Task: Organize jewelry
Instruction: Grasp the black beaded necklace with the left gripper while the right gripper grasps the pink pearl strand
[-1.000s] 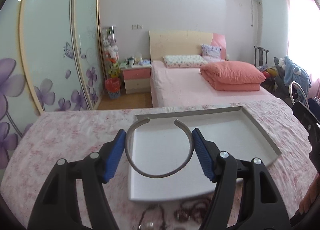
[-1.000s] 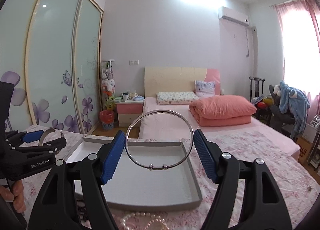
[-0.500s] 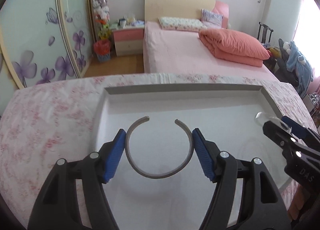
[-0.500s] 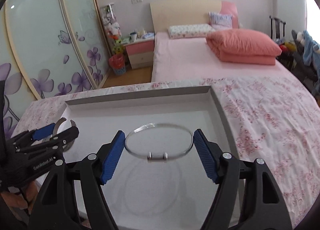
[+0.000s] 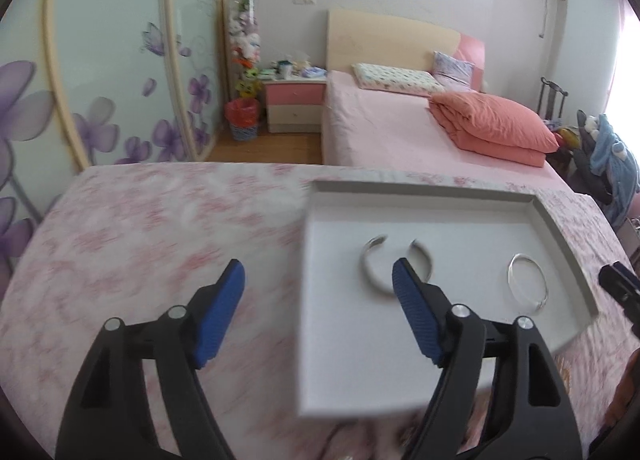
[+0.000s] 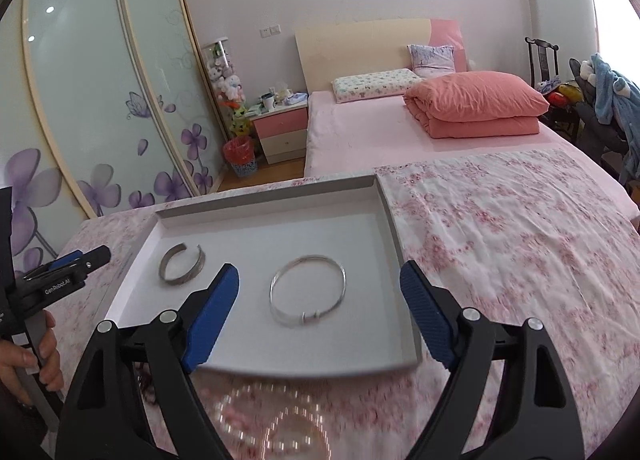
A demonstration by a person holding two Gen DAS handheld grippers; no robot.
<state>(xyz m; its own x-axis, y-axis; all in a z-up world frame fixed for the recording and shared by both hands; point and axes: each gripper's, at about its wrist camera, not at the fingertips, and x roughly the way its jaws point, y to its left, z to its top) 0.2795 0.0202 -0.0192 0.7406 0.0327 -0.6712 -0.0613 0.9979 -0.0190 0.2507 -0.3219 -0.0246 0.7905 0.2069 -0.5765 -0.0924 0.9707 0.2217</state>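
A white tray (image 5: 420, 192) (image 6: 272, 200) lies on the pink floral cloth. In it lie an open silver cuff (image 5: 374, 280) (image 6: 182, 266) on the left and a thin silver bangle (image 5: 526, 282) (image 6: 308, 294) on the right. My left gripper (image 5: 318, 280) is open and empty, above the tray's left edge, its right finger near the cuff. My right gripper (image 6: 320, 282) is open and empty, above the bangle. A pearl strand (image 6: 276, 424) lies blurred on the cloth in front of the tray. The left gripper also shows in the right wrist view (image 6: 66, 264).
Dark jewelry (image 6: 146, 380) lies on the cloth by the tray's near left corner. The floral cloth (image 6: 520, 240) stretches to the right of the tray. Behind are a bed (image 6: 440, 128), a nightstand (image 6: 282, 132) and wardrobe doors (image 6: 100, 100).
Both grippers have opened and let go: the cuff and the bangle now lie in the tray. Both grippers have pulled back, the left one also moving left.
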